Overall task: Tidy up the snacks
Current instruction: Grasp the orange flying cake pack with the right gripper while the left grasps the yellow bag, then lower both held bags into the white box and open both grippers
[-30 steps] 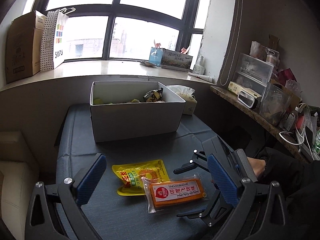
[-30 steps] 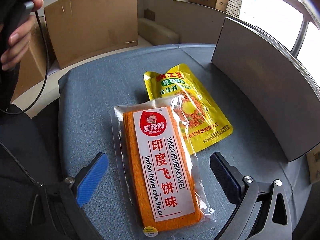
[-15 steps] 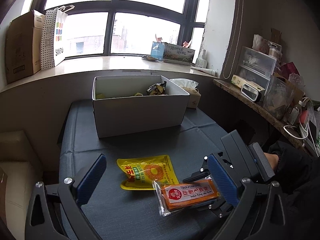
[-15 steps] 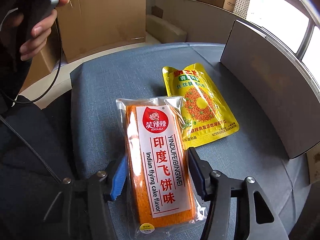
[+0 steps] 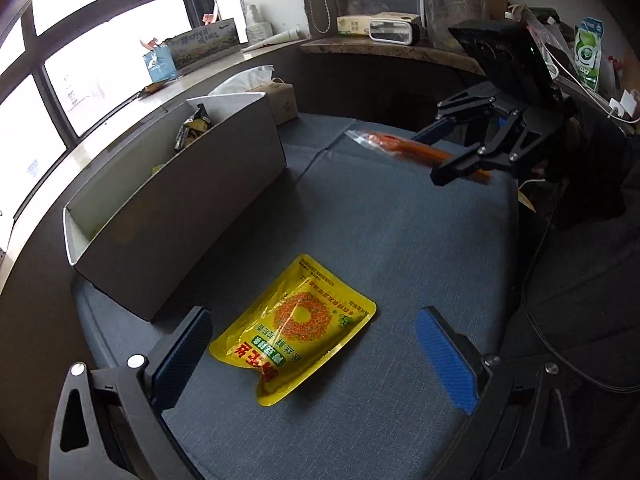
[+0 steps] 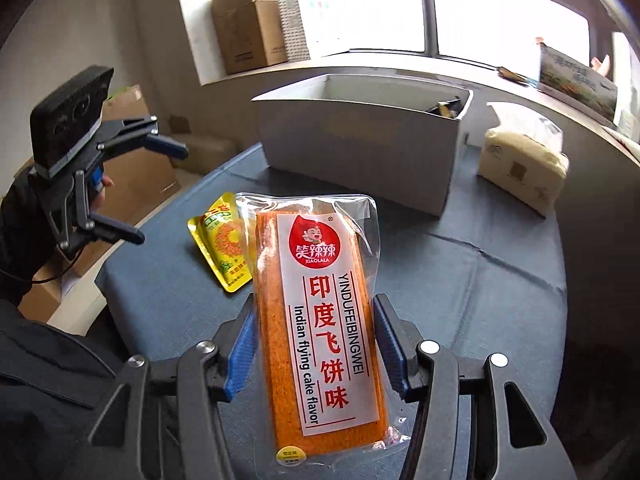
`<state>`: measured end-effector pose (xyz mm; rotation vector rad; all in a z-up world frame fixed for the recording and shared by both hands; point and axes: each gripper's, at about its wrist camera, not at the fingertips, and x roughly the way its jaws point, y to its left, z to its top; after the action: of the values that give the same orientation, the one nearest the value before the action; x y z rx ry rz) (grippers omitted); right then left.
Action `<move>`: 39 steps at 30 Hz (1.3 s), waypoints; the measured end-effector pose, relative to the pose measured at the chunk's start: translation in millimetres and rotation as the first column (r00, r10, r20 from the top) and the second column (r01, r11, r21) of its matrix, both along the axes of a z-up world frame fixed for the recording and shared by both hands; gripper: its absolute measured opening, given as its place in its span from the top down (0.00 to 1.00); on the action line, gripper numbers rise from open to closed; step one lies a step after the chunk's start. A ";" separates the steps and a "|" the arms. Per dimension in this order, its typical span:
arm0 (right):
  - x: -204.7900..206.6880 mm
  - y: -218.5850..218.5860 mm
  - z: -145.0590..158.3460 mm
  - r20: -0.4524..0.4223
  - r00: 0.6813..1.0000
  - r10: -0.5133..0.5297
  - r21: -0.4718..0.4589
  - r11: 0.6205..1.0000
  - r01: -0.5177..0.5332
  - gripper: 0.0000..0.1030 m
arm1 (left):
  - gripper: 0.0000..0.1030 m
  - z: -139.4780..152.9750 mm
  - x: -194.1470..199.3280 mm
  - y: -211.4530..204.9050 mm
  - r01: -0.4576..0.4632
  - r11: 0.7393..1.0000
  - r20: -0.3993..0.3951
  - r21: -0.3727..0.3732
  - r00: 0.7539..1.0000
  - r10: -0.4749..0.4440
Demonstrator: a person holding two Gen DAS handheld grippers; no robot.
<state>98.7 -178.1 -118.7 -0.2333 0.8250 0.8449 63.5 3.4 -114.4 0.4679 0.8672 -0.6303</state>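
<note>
Right tool (image 6: 316, 344) clamped on the orange snack pack (image 6: 320, 320), lifted off the desk (image 5: 380, 240); left tool (image 5: 316, 348) apart over the yellow pouch (image 5: 296, 328).

Near: the blue pads (image 6: 242, 354) pinch the orange pack across its width near the bottom end, label up, so it sticks out forward and can likely drop end-first. Left jaws straddle the yellow pouch, which lies flat on the grey cloth; pads not touching it, probably lining up for the next pick. Further back: the white box (image 5: 168, 216) sits open-topped by the window sill with wrappers already inside, the likely drop spot. A tissue pack (image 6: 524, 172) stands just beside the box.
</note>
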 end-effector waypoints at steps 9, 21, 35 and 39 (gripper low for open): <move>-13.3 -34.0 8.3 0.000 0.999 -0.054 0.048 0.997 0.054 0.43 | 0.00 -47.4 46.0 -20.2 0.239 0.954 -0.229 0.183 0.954 -0.195; -8.2 -34.3 -6.0 -0.049 0.996 -0.077 0.051 0.996 0.079 0.43 | 0.04 -71.2 83.1 -1.7 0.182 0.976 -0.349 0.117 0.928 -0.131; -4.0 -17.5 -8.0 -0.052 0.996 -0.071 0.082 0.994 0.075 0.42 | 0.44 3.1 8.7 37.8 -0.316 0.916 -0.086 -0.247 0.949 0.304; 3.0 -8.0 6.3 -0.014 0.994 -0.107 0.122 0.987 0.108 0.42 | 0.44 23.7 -3.4 64.1 -0.470 0.787 -0.064 -0.400 0.871 0.488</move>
<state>101.7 -186.2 -112.4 -0.0764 0.7820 0.7923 60.1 67.5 -90.6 -0.1245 0.7477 -0.3073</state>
